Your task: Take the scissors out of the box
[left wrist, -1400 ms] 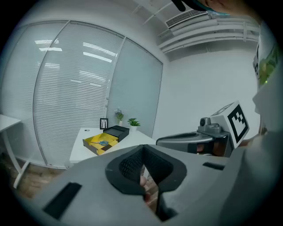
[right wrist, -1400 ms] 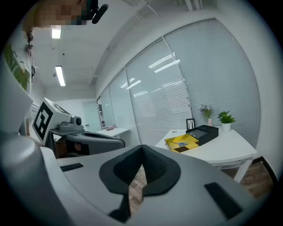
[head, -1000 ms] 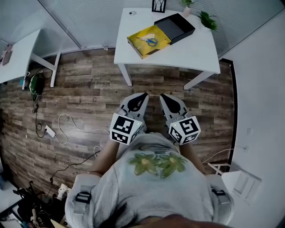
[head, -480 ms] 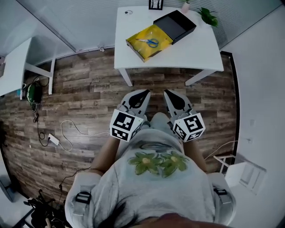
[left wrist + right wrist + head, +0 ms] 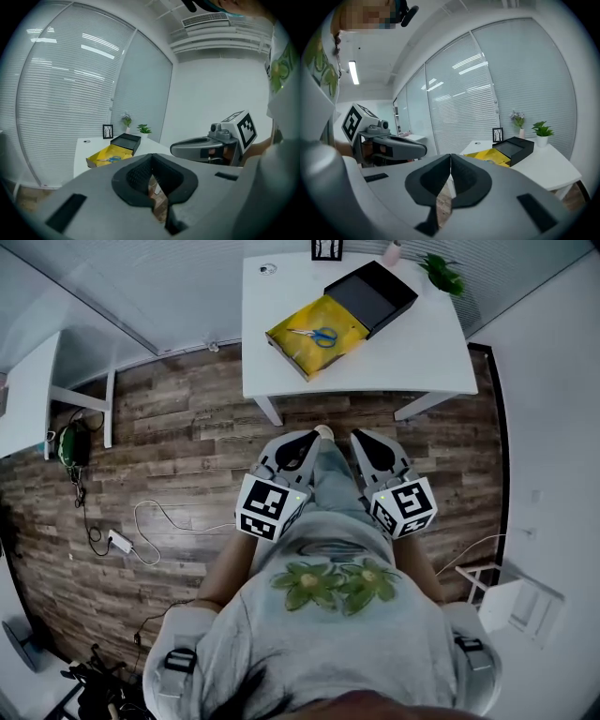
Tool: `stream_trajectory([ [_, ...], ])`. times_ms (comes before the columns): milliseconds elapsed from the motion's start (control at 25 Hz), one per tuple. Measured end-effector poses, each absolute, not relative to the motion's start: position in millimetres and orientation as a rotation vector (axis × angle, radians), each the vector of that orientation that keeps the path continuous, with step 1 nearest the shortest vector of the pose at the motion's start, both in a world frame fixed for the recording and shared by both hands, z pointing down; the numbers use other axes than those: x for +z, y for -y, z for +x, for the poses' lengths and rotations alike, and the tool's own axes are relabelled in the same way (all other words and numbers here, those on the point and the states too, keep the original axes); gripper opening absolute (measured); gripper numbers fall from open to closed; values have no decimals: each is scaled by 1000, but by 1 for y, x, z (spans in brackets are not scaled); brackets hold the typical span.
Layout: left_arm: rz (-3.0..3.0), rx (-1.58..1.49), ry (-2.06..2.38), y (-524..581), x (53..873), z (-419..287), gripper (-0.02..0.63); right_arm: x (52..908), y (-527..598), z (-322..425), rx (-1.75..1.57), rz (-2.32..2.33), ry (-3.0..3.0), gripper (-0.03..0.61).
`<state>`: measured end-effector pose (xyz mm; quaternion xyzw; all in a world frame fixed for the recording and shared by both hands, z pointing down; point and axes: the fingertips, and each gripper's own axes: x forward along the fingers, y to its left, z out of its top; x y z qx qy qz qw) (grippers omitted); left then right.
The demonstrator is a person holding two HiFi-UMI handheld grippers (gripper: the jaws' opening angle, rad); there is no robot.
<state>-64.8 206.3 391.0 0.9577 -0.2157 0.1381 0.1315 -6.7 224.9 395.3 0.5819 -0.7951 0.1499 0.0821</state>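
Observation:
Blue-handled scissors lie in an open yellow-lined box on the white table, next to the box's black part. My left gripper and right gripper are held side by side over the wooden floor, well short of the table, pointing toward it. Both are shut and hold nothing. The left gripper view shows its own shut left gripper, the scissors far ahead and the right gripper's body. From the right gripper the yellow-lined box shows far ahead.
A potted plant, a small framed picture and a vase stand at the table's far edge. A second white desk is at the left. Cables and a power strip lie on the floor. White furniture stands at the right.
The person has stepped toward the table, carrying both grippers forward; the table now shows closer to them. Both jaws stay shut.

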Motion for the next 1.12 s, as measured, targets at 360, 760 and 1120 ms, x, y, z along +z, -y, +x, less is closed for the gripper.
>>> stream_trajectory([
  [360, 2756, 435, 684, -144, 394, -53, 6, 397, -158, 11, 434, 1690, 2409, 7],
  [760, 2735, 485, 739, -84, 392, -35, 8, 388, -90, 40, 409, 1654, 2434, 6],
  [1120, 2707, 509, 790, -52, 395, -21, 6, 391, -53, 59, 412, 1616, 2444, 7],
])
